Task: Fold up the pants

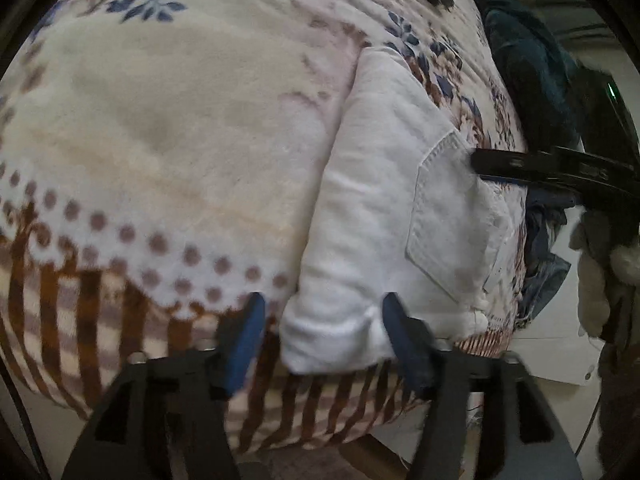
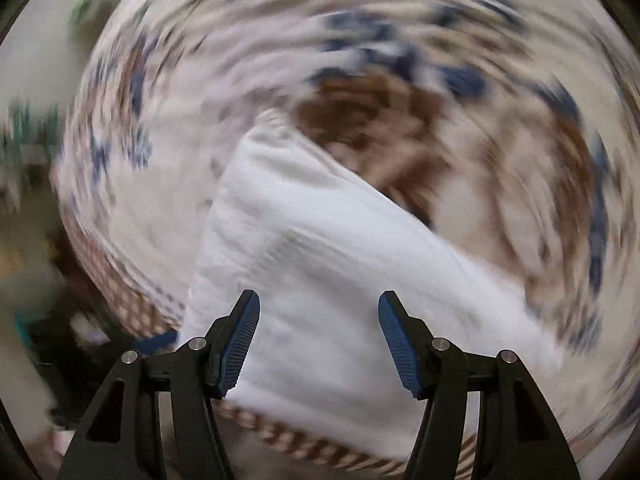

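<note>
Pants (image 1: 384, 208), white and already folded into a narrow bundle, lie on the patterned blanket (image 1: 168, 128) near its edge. The left gripper (image 1: 322, 332) straddles the near end with its jaws apart, and the right gripper (image 2: 319, 336) hangs open over the bundle, holding nothing. The right view is smeared, so a hasty grab could catch only the top layer, or the blanket too, and pull the fold apart.

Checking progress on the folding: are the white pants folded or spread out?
Folded. The white pants lie as a narrow, thick bundle on the patterned blanket, back pocket up, with a rounded doubled edge along one side.
</note>
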`<action>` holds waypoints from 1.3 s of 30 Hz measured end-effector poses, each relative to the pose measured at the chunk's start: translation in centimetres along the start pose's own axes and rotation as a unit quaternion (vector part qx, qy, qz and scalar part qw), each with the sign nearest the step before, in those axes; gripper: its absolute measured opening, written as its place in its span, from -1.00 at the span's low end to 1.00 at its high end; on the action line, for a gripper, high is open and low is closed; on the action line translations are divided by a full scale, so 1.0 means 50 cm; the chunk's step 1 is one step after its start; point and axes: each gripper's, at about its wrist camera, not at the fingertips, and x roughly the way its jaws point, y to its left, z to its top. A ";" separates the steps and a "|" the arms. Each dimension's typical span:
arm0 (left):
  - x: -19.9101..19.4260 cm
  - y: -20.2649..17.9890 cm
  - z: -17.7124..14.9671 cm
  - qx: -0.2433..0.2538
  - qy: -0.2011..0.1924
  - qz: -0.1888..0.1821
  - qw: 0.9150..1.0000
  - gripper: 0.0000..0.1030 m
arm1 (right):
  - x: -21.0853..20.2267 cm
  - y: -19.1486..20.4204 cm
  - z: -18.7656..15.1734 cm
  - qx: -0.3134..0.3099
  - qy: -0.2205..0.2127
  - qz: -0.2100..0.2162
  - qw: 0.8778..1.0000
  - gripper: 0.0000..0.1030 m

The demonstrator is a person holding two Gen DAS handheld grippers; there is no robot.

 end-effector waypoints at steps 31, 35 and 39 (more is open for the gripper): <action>0.157 -0.068 0.183 0.035 0.063 -0.036 0.997 0.92 | 0.155 -0.390 -0.364 0.336 -0.143 0.240 0.899 0.79; 0.153 -0.056 0.165 0.045 0.054 -0.037 0.997 0.92 | 0.230 -0.378 -0.361 0.300 -0.165 0.372 0.862 0.82; 0.136 -0.057 0.143 0.066 0.042 -0.039 0.996 0.53 | 0.266 -0.356 -0.329 0.250 -0.164 0.383 0.874 0.80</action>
